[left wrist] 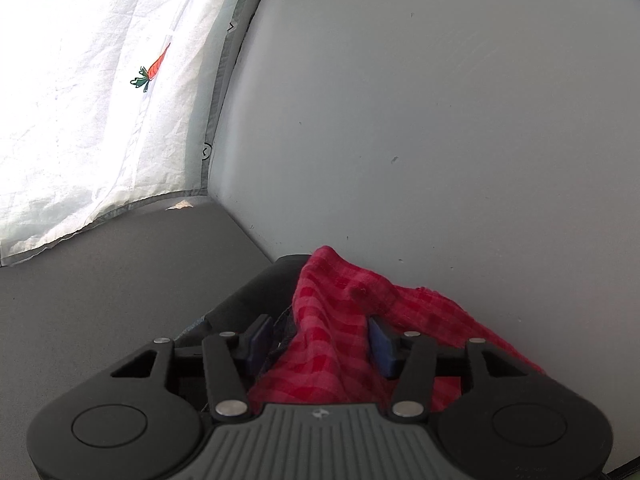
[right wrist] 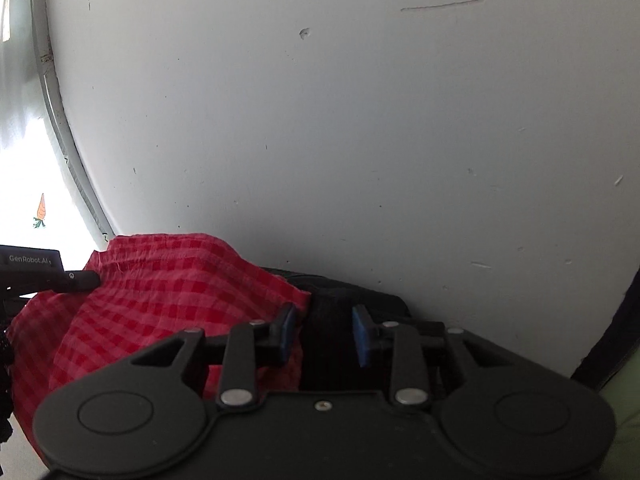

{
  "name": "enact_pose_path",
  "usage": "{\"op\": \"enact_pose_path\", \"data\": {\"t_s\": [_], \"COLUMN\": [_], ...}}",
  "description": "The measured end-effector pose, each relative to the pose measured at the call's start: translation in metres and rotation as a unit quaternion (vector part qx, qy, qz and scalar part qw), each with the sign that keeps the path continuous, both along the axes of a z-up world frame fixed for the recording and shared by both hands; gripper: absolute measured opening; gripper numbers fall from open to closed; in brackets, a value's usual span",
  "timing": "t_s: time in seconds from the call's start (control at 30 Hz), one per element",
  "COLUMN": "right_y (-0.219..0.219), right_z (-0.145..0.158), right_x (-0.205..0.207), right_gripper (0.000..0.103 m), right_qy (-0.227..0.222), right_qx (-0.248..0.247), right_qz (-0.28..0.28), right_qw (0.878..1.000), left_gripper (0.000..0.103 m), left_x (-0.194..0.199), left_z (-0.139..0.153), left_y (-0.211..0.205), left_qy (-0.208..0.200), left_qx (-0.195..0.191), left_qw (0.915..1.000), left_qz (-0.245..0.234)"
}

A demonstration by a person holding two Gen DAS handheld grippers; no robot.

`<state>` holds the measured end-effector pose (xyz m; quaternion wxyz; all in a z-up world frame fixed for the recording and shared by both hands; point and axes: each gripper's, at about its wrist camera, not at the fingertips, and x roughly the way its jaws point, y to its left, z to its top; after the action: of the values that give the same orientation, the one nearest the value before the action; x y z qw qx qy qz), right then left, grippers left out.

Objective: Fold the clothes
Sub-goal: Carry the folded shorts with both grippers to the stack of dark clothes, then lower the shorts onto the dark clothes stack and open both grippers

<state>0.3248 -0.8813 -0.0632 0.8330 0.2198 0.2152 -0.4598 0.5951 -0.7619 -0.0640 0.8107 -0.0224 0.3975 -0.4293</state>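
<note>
A red checked garment (left wrist: 332, 320) is bunched between the blue pads of my left gripper (left wrist: 320, 336), which is shut on it and holds it up before a pale wall. The same garment (right wrist: 160, 292) hangs at the left of the right wrist view, with the left gripper's black finger (right wrist: 76, 280) against it. My right gripper (right wrist: 324, 332) is shut on a dark fold of cloth (right wrist: 326, 344) beside the red fabric's edge. The rest of the garment is hidden below both grippers.
A pale grey wall (left wrist: 420, 100) fills most of both views, close in front. A white curtain with a carrot print (left wrist: 152, 68) hangs at the left over a bright window. A grey ledge (left wrist: 100, 292) lies below the curtain.
</note>
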Motion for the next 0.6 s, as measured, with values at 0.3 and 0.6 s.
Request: {"op": "enact_pose_path", "data": {"t_s": [0.3,0.6], "right_y": [0.011,0.054], "right_z": [0.030,0.072], "right_x": [-0.020,-0.034], "right_gripper": [0.046,0.087], "right_qy": [-0.018,-0.062], "right_qx": [-0.022,-0.066], "right_qz": [-0.007,0.098], "right_qw": [1.000,0.991], "left_gripper": [0.081,0.103], "left_x": [-0.023,-0.119], "left_z": [0.037,0.085], "left_y": [0.096,0.222], "left_qy": [-0.058,-0.179], "left_qx": [-0.036,-0.073], "left_qw": [0.9897,0.9467], "left_qz": [0.126,0.257]}}
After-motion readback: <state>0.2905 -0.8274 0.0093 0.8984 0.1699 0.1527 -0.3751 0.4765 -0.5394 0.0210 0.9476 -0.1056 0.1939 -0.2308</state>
